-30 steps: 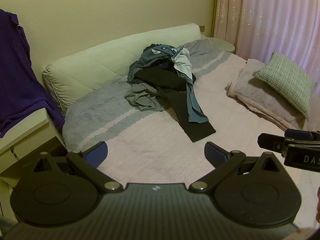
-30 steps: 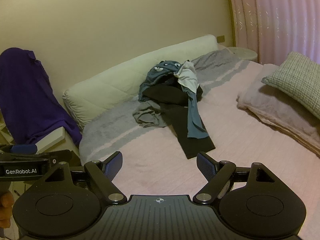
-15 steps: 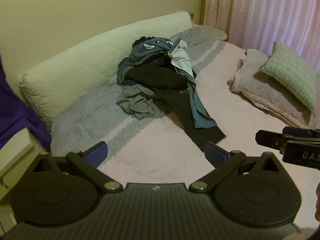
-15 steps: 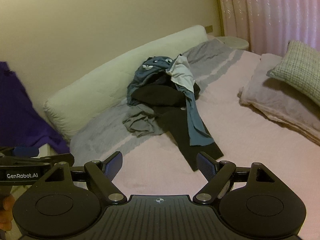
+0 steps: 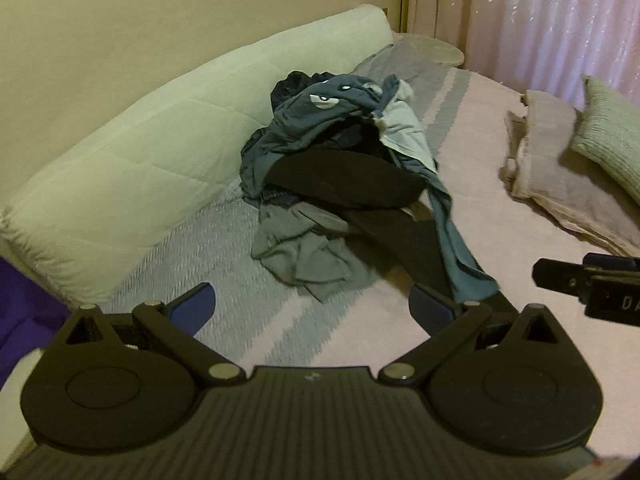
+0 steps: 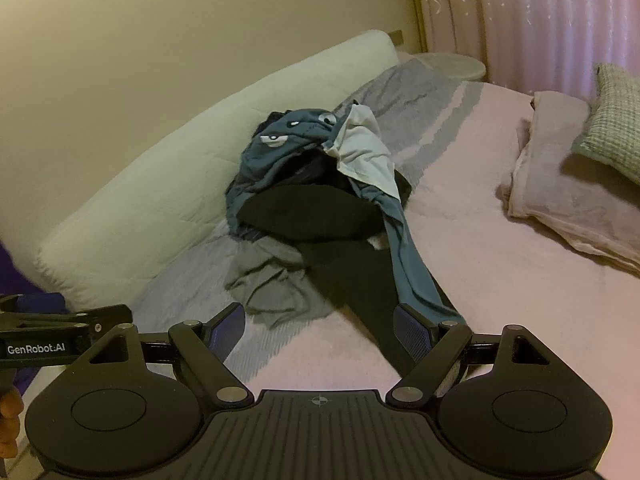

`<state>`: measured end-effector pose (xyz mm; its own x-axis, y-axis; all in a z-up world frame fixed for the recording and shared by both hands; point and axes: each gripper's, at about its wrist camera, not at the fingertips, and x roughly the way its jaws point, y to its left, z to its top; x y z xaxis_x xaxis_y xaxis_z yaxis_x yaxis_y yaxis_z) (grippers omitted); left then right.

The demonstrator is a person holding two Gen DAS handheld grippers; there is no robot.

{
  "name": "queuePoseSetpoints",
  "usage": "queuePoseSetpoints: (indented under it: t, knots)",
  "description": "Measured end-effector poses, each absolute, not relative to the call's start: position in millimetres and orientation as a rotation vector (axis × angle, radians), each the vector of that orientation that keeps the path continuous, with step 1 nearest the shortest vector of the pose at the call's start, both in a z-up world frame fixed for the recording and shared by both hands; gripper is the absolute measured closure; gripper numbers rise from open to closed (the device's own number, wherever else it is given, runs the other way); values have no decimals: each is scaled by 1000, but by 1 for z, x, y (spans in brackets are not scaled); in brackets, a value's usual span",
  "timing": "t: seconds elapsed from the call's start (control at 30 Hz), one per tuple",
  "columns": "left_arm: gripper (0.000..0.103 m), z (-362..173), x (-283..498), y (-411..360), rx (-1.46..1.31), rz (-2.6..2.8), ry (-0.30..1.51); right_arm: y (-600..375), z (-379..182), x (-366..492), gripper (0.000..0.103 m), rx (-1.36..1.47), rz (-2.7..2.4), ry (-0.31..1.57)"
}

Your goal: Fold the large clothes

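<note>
- The left hand-held gripper [image 5: 312, 310], black with blue-padded fingers, has its jaws spread wide with nothing between them; it hovers over the near part of the bed, short of the clothes.
- The right hand-held gripper [image 6: 318, 330], of the same build, is likewise wide apart and grips nothing; its right finger sits in front of the lower end of the dark trouser leg, but I cannot tell whether it touches it.
- A tangled heap of large clothes [image 5: 340, 184] lies on the pink bedspread [image 5: 472, 216], towards the wall side of the bed and just in front of the long pale quilted bolster [image 5: 132, 168].
- On top of the heap sits a slate-blue garment with small white printed marks [image 6: 288, 140]; one long blue part trails down towards the grippers.
- Beneath it lies a black garment [image 6: 308, 212], with a black leg stretching forward over the bedspread.
- A crumpled grey garment [image 5: 304, 252] rests at the near left of the heap, on the grey patterned band of the spread.
- A light whitish piece of cloth [image 6: 364, 156] shows at the right side of the pile.
- Well apart to the right, a green woven cushion [image 5: 612, 140] lies on a folded beige blanket [image 5: 560, 184].
- Pink curtains [image 6: 540, 16] hang behind the bed.
- A purple cloth [image 5: 24, 304] shows at the far left edge.
</note>
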<state>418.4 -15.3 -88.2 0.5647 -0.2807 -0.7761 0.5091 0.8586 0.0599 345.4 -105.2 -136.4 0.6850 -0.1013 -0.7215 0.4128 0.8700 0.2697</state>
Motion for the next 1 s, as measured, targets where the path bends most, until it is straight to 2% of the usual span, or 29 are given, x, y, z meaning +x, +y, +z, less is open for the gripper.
queuePoseSetpoints:
  t: [0.4,0.6,0.73,1.0]
  knots:
    - [2,-155,595,-50,304,-505,839,-161,-207,490,25,403,-378,761]
    - [8,-182,666,-81,289,-565,807,-199,-236,555,25,406,-425,712]
    - [13,-196,713,-111,251,-594,797,-225,-245,595,25,428,-451,667]
    - [13,-210,785,-162,196,-619,744,-266,-255,672,25,415,-479,600]
